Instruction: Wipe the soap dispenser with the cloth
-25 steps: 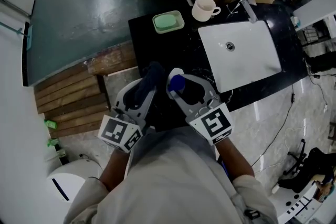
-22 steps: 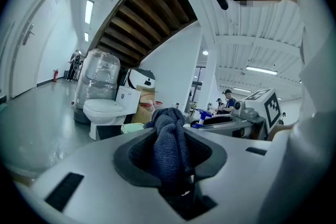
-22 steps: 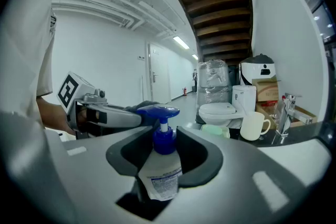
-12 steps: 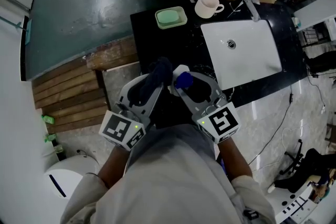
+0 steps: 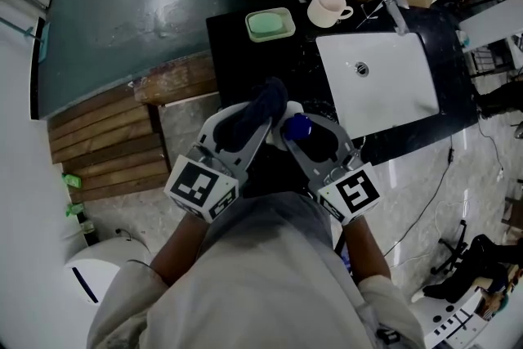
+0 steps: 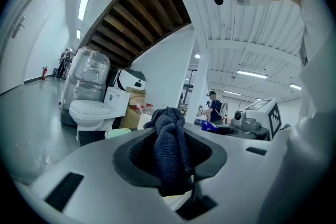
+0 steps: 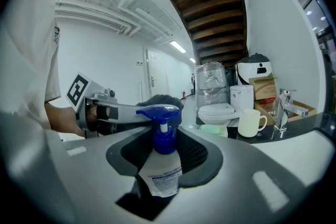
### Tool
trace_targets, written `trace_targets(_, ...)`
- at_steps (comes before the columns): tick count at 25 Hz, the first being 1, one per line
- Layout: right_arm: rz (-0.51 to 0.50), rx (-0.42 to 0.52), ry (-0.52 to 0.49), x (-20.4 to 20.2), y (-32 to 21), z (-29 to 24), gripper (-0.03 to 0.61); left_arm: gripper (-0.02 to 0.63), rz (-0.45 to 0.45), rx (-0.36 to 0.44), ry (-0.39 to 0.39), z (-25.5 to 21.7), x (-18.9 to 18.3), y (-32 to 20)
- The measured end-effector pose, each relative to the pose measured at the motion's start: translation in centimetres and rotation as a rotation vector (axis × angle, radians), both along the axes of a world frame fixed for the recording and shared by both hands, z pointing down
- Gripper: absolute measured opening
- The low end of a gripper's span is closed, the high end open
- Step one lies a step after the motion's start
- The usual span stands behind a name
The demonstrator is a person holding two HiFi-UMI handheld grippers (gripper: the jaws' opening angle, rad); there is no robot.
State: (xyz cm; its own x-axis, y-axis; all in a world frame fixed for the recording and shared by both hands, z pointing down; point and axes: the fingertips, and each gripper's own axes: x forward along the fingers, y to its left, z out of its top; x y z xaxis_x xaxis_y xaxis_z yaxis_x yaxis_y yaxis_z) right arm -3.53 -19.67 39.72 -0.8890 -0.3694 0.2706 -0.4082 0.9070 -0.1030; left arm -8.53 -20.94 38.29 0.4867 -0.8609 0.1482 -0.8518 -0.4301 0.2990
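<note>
Both cloth [image 5: 255, 114] & dispenser [image 5: 297, 127] held above counter [image 5: 233, 69] edge.

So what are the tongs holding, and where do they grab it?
Left tongs pinch the bunched cloth, one end poking out. Right tongs squeeze the soap bottle by its white body, below the blue pump.

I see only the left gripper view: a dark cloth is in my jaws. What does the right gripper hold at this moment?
Observer: The right gripper is shut on a white soap dispenser with a blue pump.
Operator: How near is my cloth to it?
Observer: The cloth ends just beside the pump head, on its left; whether they touch, I cannot tell.
Operator: Is the dispenser over the sink?
Observer: No, over the black counter, left of the white sink.
</note>
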Motion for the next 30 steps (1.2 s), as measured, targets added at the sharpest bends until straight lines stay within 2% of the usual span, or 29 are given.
trace_targets(10,-0.008,0.004,-0.021,0.0,-0.1,-0.1,0.132,0.114,0.06,-0.032,-0.019,1.4,1.1,-0.8)
trace_targets(30,-0.012,-0.035,-0.063,0.6,-0.5,-0.1,0.133,0.114,0.048,-0.059,-0.034,3.0,1.2,-1.0)
